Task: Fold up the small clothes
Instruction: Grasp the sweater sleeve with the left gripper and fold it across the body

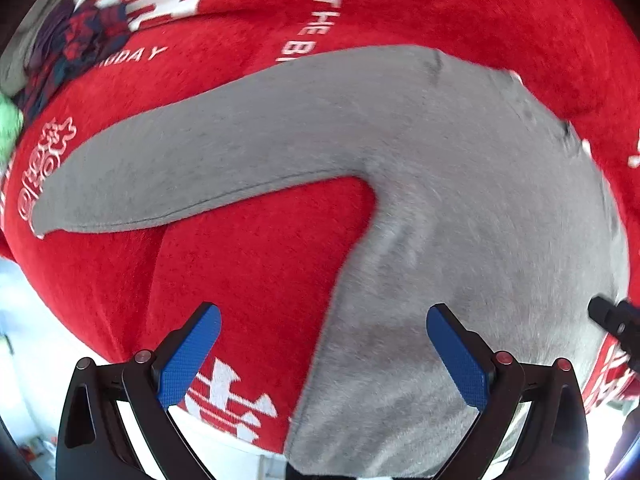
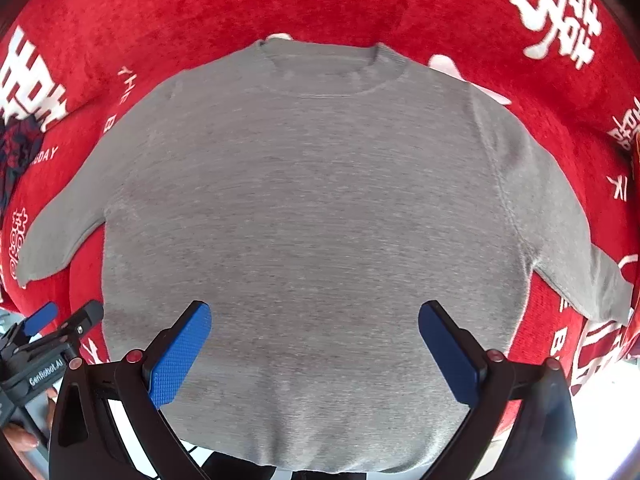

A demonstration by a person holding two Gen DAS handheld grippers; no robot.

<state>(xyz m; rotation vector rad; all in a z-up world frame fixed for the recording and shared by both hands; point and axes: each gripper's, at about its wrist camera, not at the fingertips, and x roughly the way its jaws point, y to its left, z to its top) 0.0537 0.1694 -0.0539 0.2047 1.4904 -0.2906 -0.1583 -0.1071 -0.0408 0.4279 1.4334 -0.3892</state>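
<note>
A small grey long-sleeved sweater (image 2: 312, 208) lies flat and face up on a red cloth with white lettering (image 2: 160, 12), neck away from me and both sleeves spread out. My right gripper (image 2: 314, 316) is open and empty over the sweater's lower middle near the hem. My left gripper (image 1: 324, 320) is open and empty over the sweater's (image 1: 460, 240) lower left side, below the left sleeve (image 1: 180, 168). The left gripper also shows at the lower left of the right wrist view (image 2: 64, 316).
A crumpled dark red and navy garment (image 1: 72, 48) lies at the far left on the red cloth (image 1: 260, 272), with something light green (image 1: 8, 128) beside it. The cloth's front edge runs just below the hem, with a bright white surface (image 1: 32, 320) beyond it.
</note>
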